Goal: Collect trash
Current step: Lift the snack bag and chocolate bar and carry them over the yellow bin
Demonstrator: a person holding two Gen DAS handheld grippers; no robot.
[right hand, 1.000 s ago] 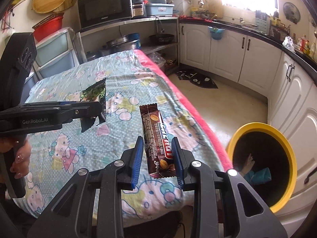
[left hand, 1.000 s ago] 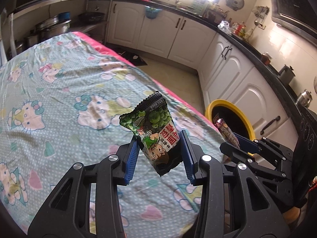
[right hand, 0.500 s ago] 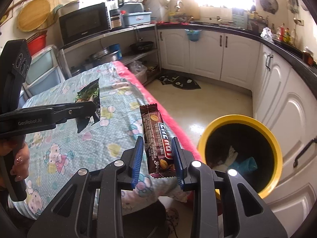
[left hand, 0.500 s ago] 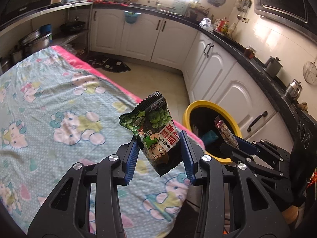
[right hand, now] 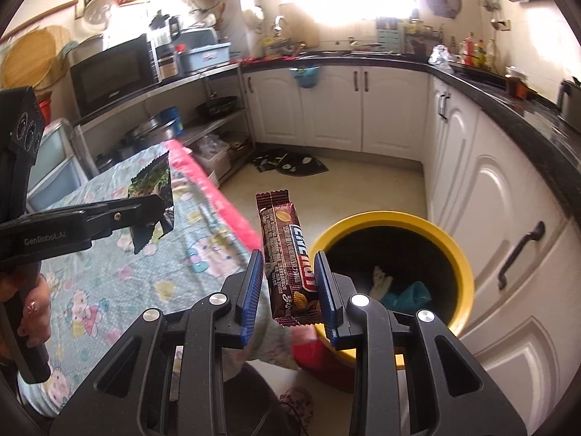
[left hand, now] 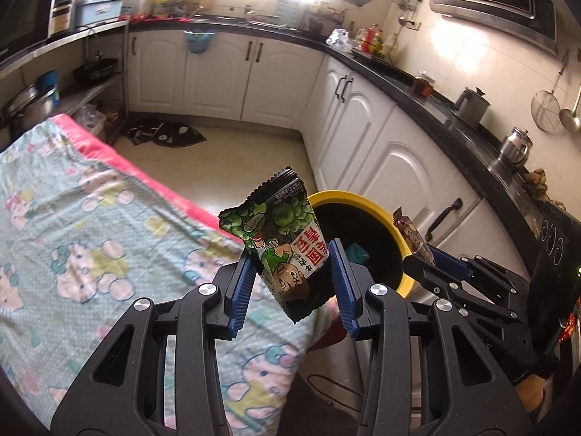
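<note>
The left claw point(left hand: 292, 281) pinches a green snack packet point(left hand: 281, 239) by its lower half, and the right claw point(right hand: 288, 283) pinches a brown chocolate-bar wrapper point(right hand: 288, 258) around its middle, both wrappers standing up out of the blue pads and neither one released yet. Taking the yellow-rimmed bin point(right hand: 461, 250) as the marker: the bar wrapper hangs just on the near side of its rim, over the corner of the cartoon-print cloth point(right hand: 109, 290), while the green packet sits further back from the bin, above the cloth-covered counter. Now the risks, as I judge them. Let go here and the bar wrapper could clip the rim or land on the cloth edge, because it does not look to be over the opening. The green packet is light and crinkled, so dropped short it would likely flutter down onto the counter or the floor beside the bin. The two claws are close together too, and crowding the same opening could knock one wrapper loose. What is hard to read: the bin's near wall and base are hidden behind the claws and the cloth, its dark inside shows only a pale scrap and something teal point(right hand: 410, 292), and whether more trash waits on the counter behind the bin-side corner, I cannot tell.
</note>
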